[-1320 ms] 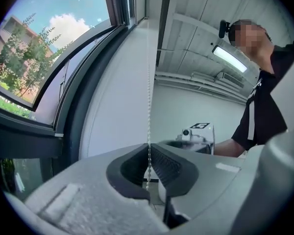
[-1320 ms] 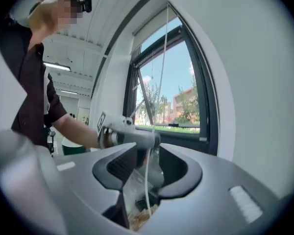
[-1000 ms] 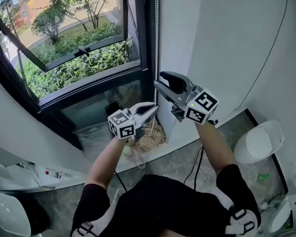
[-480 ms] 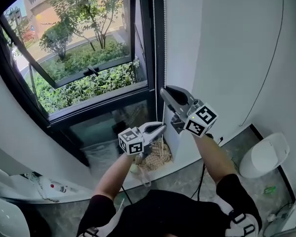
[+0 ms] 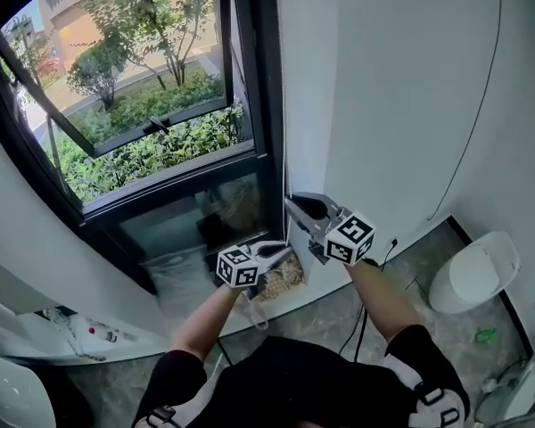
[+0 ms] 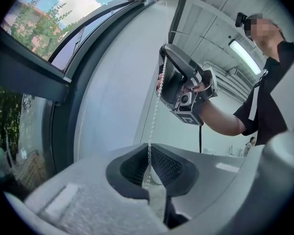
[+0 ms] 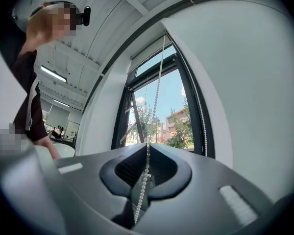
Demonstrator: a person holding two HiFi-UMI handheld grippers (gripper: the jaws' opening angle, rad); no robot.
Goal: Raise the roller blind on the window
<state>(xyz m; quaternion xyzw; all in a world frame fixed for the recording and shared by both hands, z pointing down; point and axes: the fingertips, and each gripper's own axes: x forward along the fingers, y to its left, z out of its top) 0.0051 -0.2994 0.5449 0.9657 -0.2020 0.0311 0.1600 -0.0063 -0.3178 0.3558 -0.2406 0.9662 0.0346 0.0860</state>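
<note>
Green shrubs [image 5: 152, 150] outside, black wall cable [image 5: 483, 105]

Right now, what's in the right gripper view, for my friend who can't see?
The right gripper, whose jaws have just been closing, is shut on the white bead chain, which runs up past the window. Trees and sky show outside.

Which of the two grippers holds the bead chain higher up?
The right gripper: its fingers, just closed on the bead chain, sit above the left gripper.
</note>
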